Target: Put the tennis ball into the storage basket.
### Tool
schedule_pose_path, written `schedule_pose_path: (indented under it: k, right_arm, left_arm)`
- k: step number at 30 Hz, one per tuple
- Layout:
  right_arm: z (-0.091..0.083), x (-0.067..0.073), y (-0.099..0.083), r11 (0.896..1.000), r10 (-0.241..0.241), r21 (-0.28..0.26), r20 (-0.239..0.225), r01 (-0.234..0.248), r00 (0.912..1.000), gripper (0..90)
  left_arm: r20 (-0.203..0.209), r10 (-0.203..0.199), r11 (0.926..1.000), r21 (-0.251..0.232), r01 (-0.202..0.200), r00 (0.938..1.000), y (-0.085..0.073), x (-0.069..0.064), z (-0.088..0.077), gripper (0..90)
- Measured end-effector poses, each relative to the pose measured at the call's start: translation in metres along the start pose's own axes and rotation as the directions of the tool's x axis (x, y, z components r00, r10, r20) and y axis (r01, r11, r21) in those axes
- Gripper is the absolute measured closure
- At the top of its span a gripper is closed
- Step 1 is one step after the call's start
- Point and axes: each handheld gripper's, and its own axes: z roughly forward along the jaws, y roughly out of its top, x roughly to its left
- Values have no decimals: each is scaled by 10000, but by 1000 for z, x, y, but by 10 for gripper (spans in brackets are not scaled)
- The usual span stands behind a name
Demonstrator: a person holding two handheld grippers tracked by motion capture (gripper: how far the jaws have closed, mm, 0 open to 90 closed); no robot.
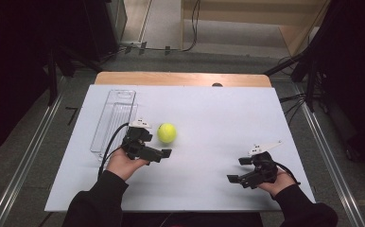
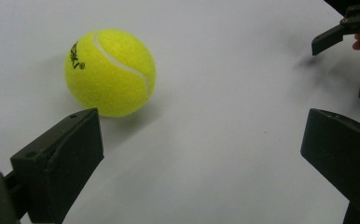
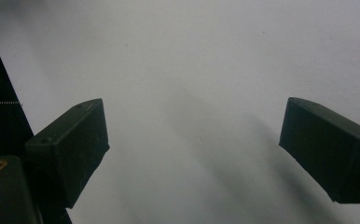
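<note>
From the high view, a fuzzy yellow-green tennis ball (image 1: 167,133) sits left of centre on the white table sheet (image 1: 209,113), just right of a clear plastic oblong tray (image 1: 113,120) lying near the sheet's left edge. The left gripper (image 1: 164,153) hovers just near of the ball with jaws spread, holding nothing; the right gripper (image 1: 236,170), also spread and empty, rests well apart near the right corner. In the left gripper view, the ball (image 2: 110,72) lies beyond the left jaw, not between the two. It looks light, springy and felt-covered, so it should grip well across its middle but may roll if nudged. In the right gripper view, the jaws stand wide over bare sheet (image 3: 192,70), with open room all round.
</note>
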Motion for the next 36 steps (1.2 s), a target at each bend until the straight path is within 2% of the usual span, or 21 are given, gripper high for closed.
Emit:
schedule_pose_path:
  k: [8,21,30,36]
  right_arm:
    - [0,0,0,10000,-6,2,-3,6,10000,62]
    - [0,0,0,10000,11,1,-16,-11,10000,62]
    - [0,0,0,10000,-12,-12,-17,12,10000,62]
    - [0,0,0,10000,-18,-18,-24,18,10000,62]
  left_arm:
    - [-47,-36,10000,92,37,10000,6,4,2,0]
    - [109,-252,9997,83,251,9996,19,12,6,0]
    - [-142,-207,9996,203,210,9997,29,16,15,0]
    - [-127,-382,9991,167,384,9992,35,21,20,0]
